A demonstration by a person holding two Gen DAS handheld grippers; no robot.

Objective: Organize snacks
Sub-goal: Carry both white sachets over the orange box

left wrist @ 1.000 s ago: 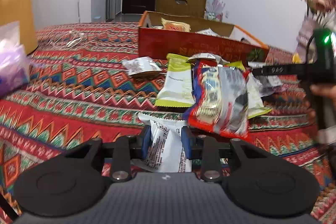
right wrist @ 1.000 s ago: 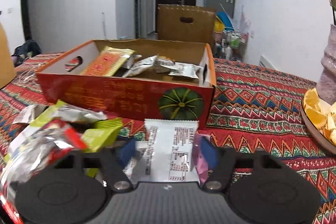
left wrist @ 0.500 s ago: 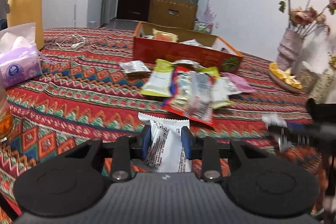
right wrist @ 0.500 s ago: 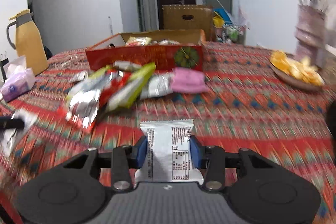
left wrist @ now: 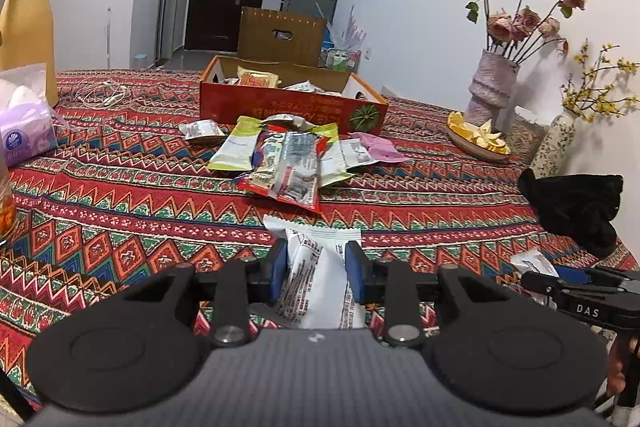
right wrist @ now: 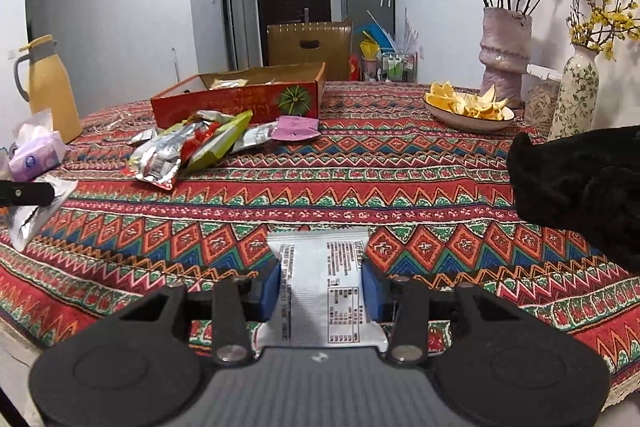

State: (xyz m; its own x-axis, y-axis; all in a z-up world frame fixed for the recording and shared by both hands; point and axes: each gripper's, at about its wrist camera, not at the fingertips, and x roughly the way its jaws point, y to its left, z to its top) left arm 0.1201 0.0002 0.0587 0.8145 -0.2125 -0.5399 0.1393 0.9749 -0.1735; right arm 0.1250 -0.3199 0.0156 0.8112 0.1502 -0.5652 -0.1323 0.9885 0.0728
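**Both hands back off from the pile, a packet in each**

Since a second ago both grippers have drawn away from the red box (left wrist: 292,105) and the snack heap (left wrist: 290,163), which now sit well off across the patterned tablecloth (left wrist: 120,195).

The left gripper (left wrist: 317,269) is clamped on a white snack packet (left wrist: 320,267), which stands crumpled between its blue pads (left wrist: 278,269). The right gripper (right wrist: 319,289) is likewise clenched on a flat white packet (right wrist: 320,291), printed side up.

As for progress, I judge the job partly done. Several packets already lie inside the box, yet a good heap of green, red, silver and pink wrappers remains on the cloth just in front of it, along with one small silver packet (left wrist: 202,131) lying apart. The two held packets have yet to be put anywhere, and where they are meant to go cannot be told.

The left view looks down into the box more squarely and catches the right gripper low at its right edge. The right view shows the box side-on, the tissue pack (right wrist: 38,155) and yellow flask (right wrist: 50,89), and the left-hand packet (right wrist: 36,211) poking in at its left margin. Both views show a dark furry thing (right wrist: 580,179) at the right.
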